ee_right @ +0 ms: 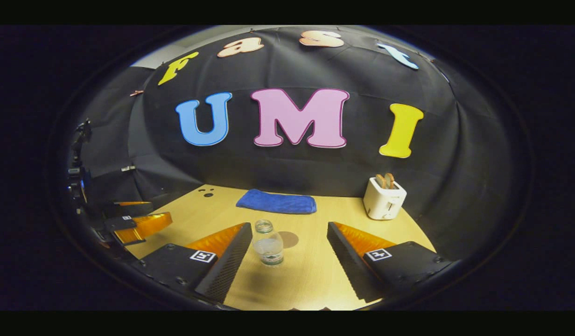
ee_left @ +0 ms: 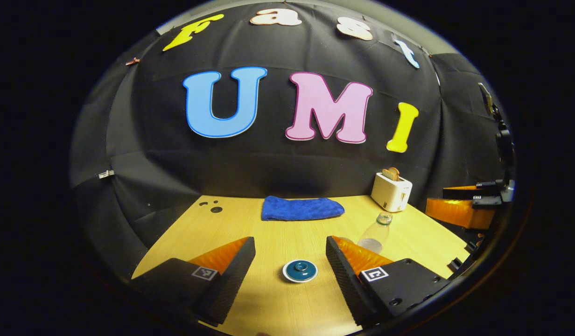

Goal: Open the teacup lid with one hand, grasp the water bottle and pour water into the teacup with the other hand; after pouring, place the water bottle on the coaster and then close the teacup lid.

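the teacup lid is seen on the desk between the wide-open, empty jaws of the left gripper. the water bottle stands upright between the equally open, empty jaws of the right gripper, beside the coaster. the lid's knob is best centred before closing.

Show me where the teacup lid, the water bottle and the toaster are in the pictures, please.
teacup lid (ee_left: 300, 271): left gripper view, top of the lid beside its knob.
water bottle (ee_right: 268, 246): right gripper view, clear body.
toaster (ee_right: 384, 199): right gripper view, front face.
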### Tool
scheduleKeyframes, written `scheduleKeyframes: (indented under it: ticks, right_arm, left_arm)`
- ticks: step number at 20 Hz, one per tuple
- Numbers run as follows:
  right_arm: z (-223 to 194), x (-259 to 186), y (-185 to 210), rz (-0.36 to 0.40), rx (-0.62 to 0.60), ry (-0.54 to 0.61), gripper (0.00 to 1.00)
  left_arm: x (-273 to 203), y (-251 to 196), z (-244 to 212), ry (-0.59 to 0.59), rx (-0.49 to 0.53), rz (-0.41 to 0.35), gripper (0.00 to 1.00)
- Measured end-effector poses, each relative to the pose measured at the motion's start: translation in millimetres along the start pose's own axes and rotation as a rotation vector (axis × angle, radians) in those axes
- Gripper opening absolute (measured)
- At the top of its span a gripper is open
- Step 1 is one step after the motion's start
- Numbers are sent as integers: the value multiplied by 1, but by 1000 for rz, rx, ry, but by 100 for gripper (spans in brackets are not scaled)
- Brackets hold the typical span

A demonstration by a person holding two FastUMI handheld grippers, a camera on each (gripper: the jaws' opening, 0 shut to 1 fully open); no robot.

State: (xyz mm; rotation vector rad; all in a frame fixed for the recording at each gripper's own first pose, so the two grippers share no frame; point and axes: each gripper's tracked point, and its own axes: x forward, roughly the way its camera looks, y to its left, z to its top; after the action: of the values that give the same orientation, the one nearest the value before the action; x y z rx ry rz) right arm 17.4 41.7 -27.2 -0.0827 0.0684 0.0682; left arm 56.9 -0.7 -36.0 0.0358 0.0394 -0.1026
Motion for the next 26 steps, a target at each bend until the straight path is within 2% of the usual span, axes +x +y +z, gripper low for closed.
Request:
scheduleKeyframes:
  ticks: [3,6,7,10,17,24,26]
  right_arm:
    - [-20,1,10,41,-32,16,98]
    - [-41,4,16,100,-42,33,98]
    - [-52,6,18,114,-44,48,98]
    - [-79,18,15,139,-47,74,98]
    - [-121,41,21,173,-28,100,98]
    - [-153,46,27,185,4,141,98]
    - [-157,46,28,188,13,153,98]
  left_arm:
    - [15,2,-21,30,36,-3,96]
    - [33,0,-47,67,20,6,95]
    - [41,-1,-53,72,14,12,89]
    - [61,-3,-77,91,11,25,84]
    - [100,-17,-119,102,32,6,68]
    - [127,-24,-134,83,73,-5,68]
    - [128,-24,-136,80,76,-2,57]
